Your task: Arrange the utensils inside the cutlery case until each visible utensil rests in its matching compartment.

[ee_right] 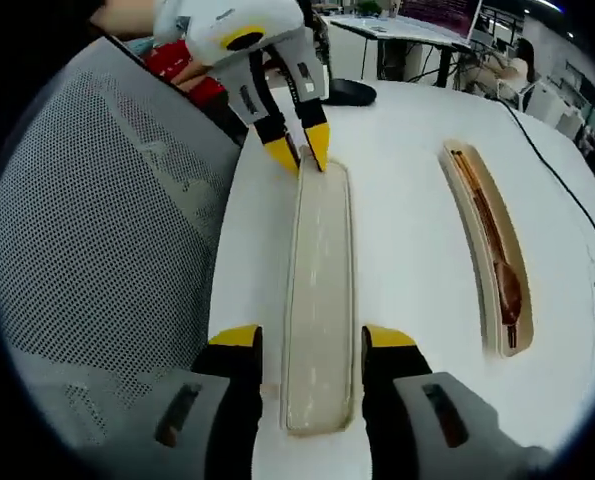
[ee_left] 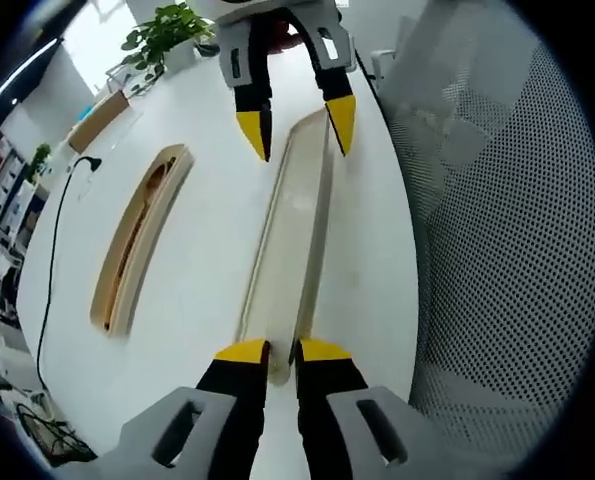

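The long pale case lid (ee_right: 322, 300) lies flat on the white table (ee_right: 407, 210), held at one end by the left gripper (ee_right: 304, 153), its jaws pinched narrow on the rim, while the right gripper (ee_right: 309, 340) stands with jaws wide on either side of the other end. Well apart on the table rests the wooden cutlery case (ee_right: 492, 245) with brown utensils (ee_right: 497, 250) inside. The left gripper view adds a potted plant (ee_left: 162, 35) at the table's far end, a black cable (ee_left: 57, 250) along its edge and a mesh chair back (ee_left: 517, 250).

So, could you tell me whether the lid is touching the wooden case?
Apart. In the right gripper view, a wide strip of bare table lies between the lid and the case along their whole length.
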